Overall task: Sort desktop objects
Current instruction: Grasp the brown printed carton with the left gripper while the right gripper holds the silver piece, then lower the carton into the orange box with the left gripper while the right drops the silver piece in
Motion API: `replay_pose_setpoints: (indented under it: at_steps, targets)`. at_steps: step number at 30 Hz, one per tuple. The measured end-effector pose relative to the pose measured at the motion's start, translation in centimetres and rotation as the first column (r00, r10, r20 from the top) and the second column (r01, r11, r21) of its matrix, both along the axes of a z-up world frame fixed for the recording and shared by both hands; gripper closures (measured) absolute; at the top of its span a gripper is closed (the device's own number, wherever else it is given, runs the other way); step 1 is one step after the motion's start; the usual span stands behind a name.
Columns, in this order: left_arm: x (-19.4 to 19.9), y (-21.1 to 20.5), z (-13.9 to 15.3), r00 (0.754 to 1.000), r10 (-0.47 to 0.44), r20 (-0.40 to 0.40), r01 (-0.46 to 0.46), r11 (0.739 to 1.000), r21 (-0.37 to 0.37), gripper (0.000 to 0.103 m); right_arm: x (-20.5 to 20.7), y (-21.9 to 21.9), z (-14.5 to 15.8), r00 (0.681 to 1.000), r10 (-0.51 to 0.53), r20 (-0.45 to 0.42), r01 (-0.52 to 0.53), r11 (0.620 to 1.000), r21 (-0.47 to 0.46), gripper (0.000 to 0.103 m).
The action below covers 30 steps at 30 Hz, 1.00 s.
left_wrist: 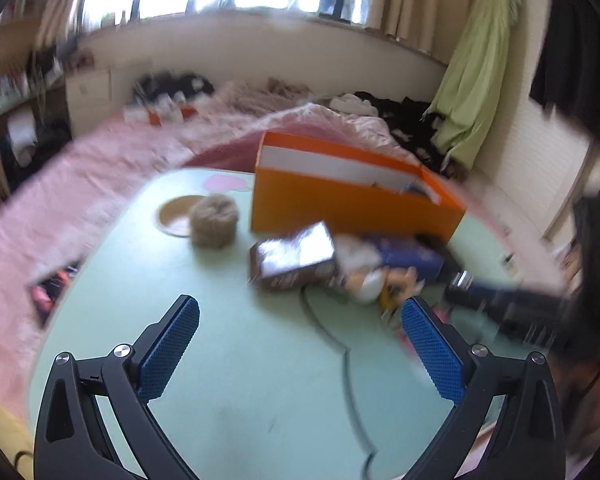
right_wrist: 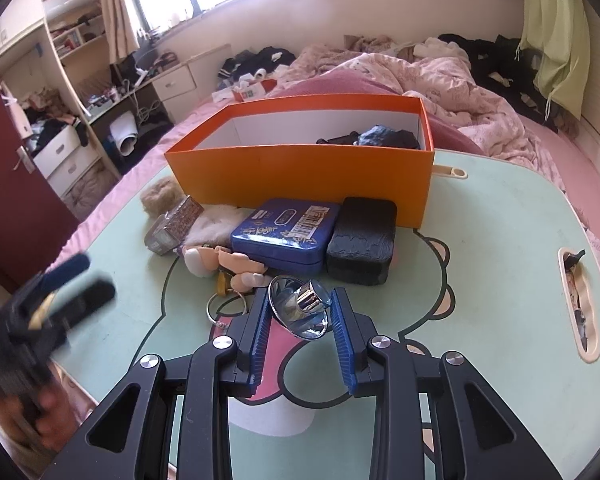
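Shiny chrome funnel-shaped piece (right_wrist: 300, 308) sat pinched between right gripper (right_wrist: 300, 314) fingers, over open green surface (right_wrist: 480, 240); left gripper (left_wrist: 300, 328) fingers spread empty.

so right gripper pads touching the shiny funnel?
Touching. Right wrist view: both pads of the right gripper press the chrome funnel from either side.
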State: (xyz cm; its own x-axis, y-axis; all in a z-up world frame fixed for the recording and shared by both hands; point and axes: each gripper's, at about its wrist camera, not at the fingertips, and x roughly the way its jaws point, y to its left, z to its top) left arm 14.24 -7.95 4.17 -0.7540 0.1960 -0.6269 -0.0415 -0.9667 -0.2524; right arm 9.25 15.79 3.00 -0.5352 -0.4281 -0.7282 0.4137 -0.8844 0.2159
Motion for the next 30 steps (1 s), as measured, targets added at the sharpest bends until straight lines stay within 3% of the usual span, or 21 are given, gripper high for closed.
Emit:
replay_pose_setpoints:
  at_steps: [3, 4, 5, 10, 12, 13, 14, 19, 24, 30]
  targets:
    - [-3.7, -2.0, 0.2, 0.995, -0.020, 0.097, -0.001, 0.977, 0.215, 0.007, 0.0, 0.2, 0.0, 1.000, -0.003, 0.003, 0.003, 1.000, -0.007, 0.074]
    - [-4.7, -2.4, 0.0, 0.993, -0.015, 0.119, -0.015, 0.968, 0.249, 0.014, 0.1, 0.2, 0.0, 1.000, -0.004, 0.003, 0.004, 1.000, -0.008, 0.074]
    - [-5.9, -2.6, -0.2, 0.989, 0.004, 0.145, -0.040, 0.967, 0.252, 0.018, 0.1, 0.3, 0.0, 1.000, -0.004, 0.004, 0.004, 1.000, -0.010, 0.074]
    - [-8.2, -1.6, -1.7, 0.981, 0.003, 0.196, -0.042, 0.980, 0.192, 0.019, 0.1, 0.4, 0.0, 1.000, -0.004, 0.006, 0.004, 1.000, -0.016, 0.074]
    - [-8.5, -1.2, -2.4, 0.976, 0.006, 0.218, -0.044, 0.984, 0.172, 0.028, 0.1, 0.5, -0.1, 1.000, -0.005, 0.009, 0.005, 1.000, -0.019, 0.074]
    - [-8.5, -1.3, -2.6, 0.973, 0.005, 0.233, -0.046, 0.984, 0.174, 0.047, 0.1, 0.5, -0.1, 1.000, -0.005, 0.009, 0.005, 1.000, -0.019, 0.074]
    - [-8.5, -1.3, -2.9, 0.970, -0.002, 0.243, -0.046, 0.981, 0.191, 0.046, 0.1, 0.5, 0.0, 1.000, -0.005, 0.008, 0.005, 1.000, -0.019, 0.074]
    - [-7.1, -2.4, -1.5, 0.987, 0.017, 0.159, -0.053, 0.973, 0.226, 0.046, 0.1, 0.7, 0.3, 1.000, -0.010, -0.010, 0.009, 1.000, -0.026, 0.074]
    - [-6.5, -3.0, 1.7, 0.999, 0.029, 0.046, -0.038, 0.976, 0.213, 0.046, -0.3, 0.8, 1.9, 0.998, -0.002, -0.066, 0.000, 0.999, -0.035, 0.074]
    - [-10.0, -1.9, 5.0, 1.000, -0.008, -0.004, 0.009, 0.987, 0.164, 0.046, -4.3, -0.4, 5.8, 0.979, -0.010, -0.205, 0.005, 1.000, -0.025, 0.074]
